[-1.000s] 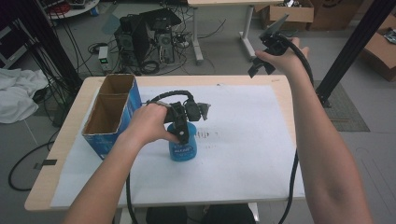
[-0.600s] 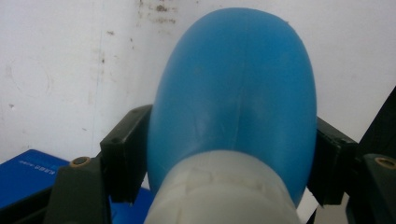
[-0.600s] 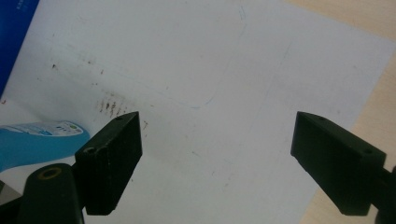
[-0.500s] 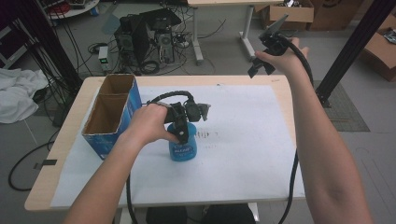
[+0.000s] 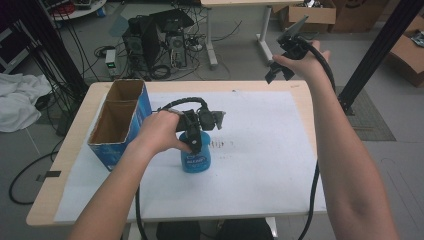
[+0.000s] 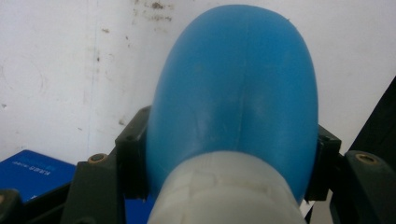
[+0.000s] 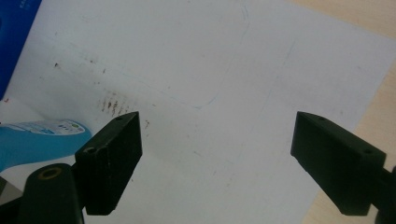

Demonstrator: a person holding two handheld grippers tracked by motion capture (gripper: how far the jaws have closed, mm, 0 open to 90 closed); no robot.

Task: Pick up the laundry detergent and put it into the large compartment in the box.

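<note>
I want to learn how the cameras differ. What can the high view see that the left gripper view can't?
The high view has the open cardboard box, the person's arms and the raised, open right gripper. The left gripper view has the close-up grip: two black jaws pressed against the sides of the blue bottle, near its white neck. Both have the bottle and the white paper.

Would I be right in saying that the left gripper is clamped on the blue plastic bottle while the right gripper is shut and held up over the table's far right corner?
Not quite: the right gripper is open, its jaws standing wide apart in the right gripper view. The rest holds: the left gripper is clamped on the blue plastic bottle, and the right one is held up over the table's far right corner.
</note>
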